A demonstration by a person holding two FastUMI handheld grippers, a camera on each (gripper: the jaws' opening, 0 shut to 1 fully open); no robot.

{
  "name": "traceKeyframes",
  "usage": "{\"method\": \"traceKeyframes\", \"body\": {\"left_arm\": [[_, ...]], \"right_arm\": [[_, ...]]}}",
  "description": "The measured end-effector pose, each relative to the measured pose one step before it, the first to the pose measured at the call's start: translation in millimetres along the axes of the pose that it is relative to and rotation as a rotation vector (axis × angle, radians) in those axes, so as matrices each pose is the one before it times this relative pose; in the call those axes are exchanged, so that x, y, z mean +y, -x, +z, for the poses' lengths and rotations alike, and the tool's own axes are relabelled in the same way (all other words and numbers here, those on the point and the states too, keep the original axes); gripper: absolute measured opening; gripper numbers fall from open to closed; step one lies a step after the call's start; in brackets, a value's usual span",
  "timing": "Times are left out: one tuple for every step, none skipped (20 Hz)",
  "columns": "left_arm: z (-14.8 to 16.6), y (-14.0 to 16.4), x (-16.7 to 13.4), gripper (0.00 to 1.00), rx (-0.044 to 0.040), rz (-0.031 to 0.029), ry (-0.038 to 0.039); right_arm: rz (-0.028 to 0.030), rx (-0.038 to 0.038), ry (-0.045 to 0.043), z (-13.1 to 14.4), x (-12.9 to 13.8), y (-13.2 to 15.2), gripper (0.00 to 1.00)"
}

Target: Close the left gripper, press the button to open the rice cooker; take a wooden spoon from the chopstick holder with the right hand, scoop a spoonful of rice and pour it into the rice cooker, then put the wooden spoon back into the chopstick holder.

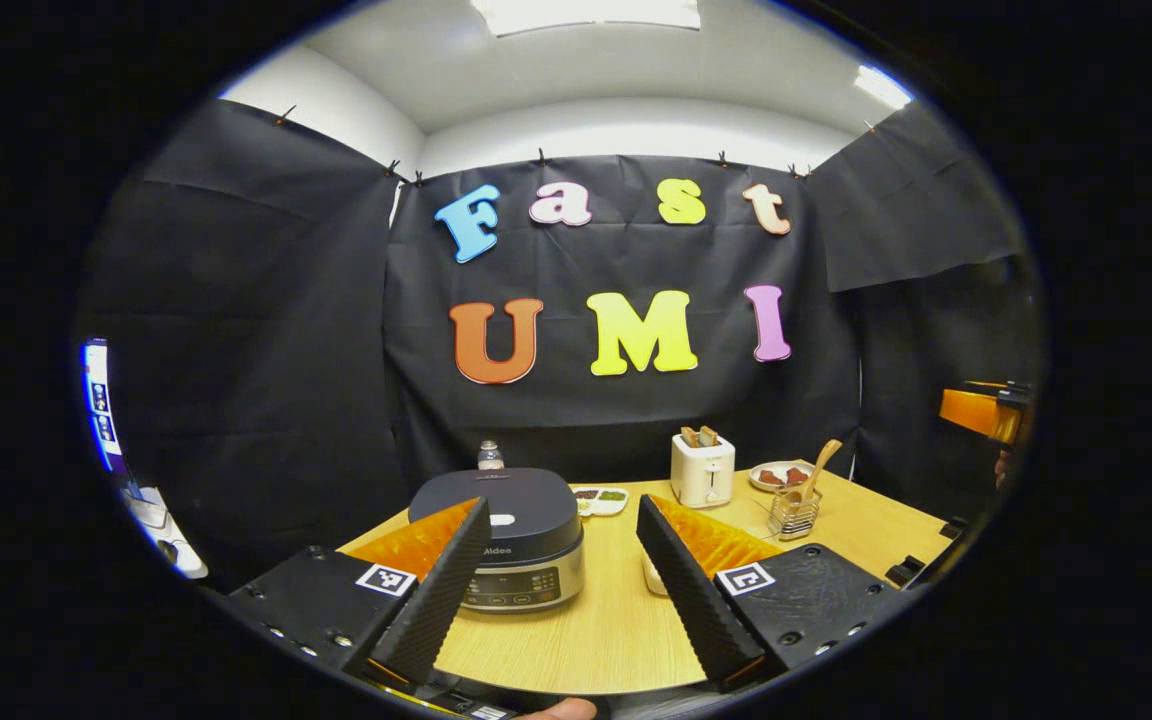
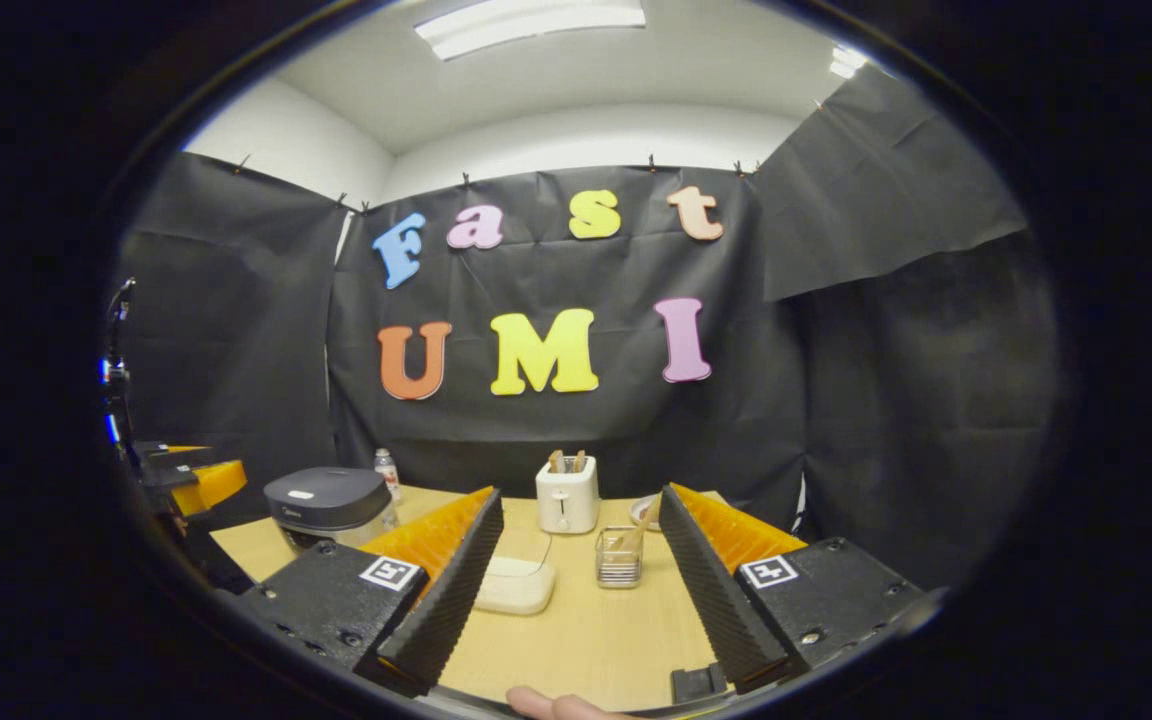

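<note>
Wooden bench [image 1: 626, 620], rice cooker [image 1: 511, 535] lid down: my left claw [image 1: 561, 590] & right claw [image 2: 576, 590] both apart; next, shut left, press button.

Rice cooker [image 1: 511, 535] at table's [image 1: 596, 640] left; chopstick holder [image 1: 794, 512] right of it, before toaster [image 1: 702, 470].

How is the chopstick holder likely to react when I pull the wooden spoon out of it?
The chopstick holder looks like a small, thin-walled open rack, so probably light and apt to slide or tip. The wooden spoon leans against its rim at a slant, so a sideways pull may lever it over. Lifting along the handle looks safer.
</note>
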State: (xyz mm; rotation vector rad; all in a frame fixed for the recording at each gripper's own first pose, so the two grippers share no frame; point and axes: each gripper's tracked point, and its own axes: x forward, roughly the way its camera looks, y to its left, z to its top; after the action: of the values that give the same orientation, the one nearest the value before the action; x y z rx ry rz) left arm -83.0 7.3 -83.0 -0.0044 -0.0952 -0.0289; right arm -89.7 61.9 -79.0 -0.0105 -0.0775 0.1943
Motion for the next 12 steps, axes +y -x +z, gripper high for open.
{"method": "traceKeyframes", "body": {"left_arm": [[-0.88, 7.35, -2.65, 0.94, -0.00417, -0.00233, -0.00527], [0.75, 7.74, -5.10, 1.00, -0.01143, -0.00794, -0.01644], [3.09, 5.42, -4.71, 0.94, -0.01420, -0.00875, -0.01804], [4.42, 3.35, -0.69, 0.94, -0.01526, 0.00372, -0.01061], [3.69, 3.76, -0.71, 0.94, -0.01529, 0.00718, -0.00136], [2.34, 2.54, -3.53, 0.95, -0.00573, -0.00390, 0.00902], [1.92, 0.40, -9.45, 0.96, -0.00050, -0.01471, 0.01499], [1.02, -0.03, -6.01, 0.96, 0.00569, -0.01471, 0.01206], [-0.33, -0.58, -3.38, 0.95, 0.00591, -0.00500, 0.00775], [0.36, 0.50, 0.34, 0.96, 0.00383, 0.00668, 0.00586], [0.44, -0.46, 2.96, 0.96, 0.00784, 0.01266, 0.00558], [-0.97, 0.09, 2.51, 0.96, 0.00844, 0.01511, 0.00614]], "right_arm": [[-0.00213, -0.00195, 0.00161, 0.64, -1.65, 0.32, 1.00], [-0.00173, 0.00111, 0.00202, -1.13, -1.64, 0.53, 1.00], [-0.00360, 0.00237, 0.00281, -0.61, -2.14, 0.06, 1.00], [-0.00980, 0.00313, 0.00015, -0.42, -3.88, -0.42, 1.00], [-0.01746, 0.01352, -0.00227, -2.09, -4.98, -0.39, 1.00], [-0.01510, 0.01555, -0.00451, -2.39, -3.58, 0.02, 1.00], [-0.00765, 0.00661, -0.00358, 0.48, -1.93, 0.71, 1.00], [-0.00789, 0.00501, 0.00187, 1.45, -1.64, -0.38, 1.00], [-0.00284, 0.00172, 0.01068, 1.58, -1.76, 0.67, 0.99], [0.00124, -0.00447, 0.00663, 3.83, -1.22, 1.90, 1.00], [0.00058, -0.00687, -0.00076, 4.01, -1.59, 2.25, 1.00], [-0.00291, -0.01010, -0.00529, 2.88, -3.65, 1.24, 1.00]]}}
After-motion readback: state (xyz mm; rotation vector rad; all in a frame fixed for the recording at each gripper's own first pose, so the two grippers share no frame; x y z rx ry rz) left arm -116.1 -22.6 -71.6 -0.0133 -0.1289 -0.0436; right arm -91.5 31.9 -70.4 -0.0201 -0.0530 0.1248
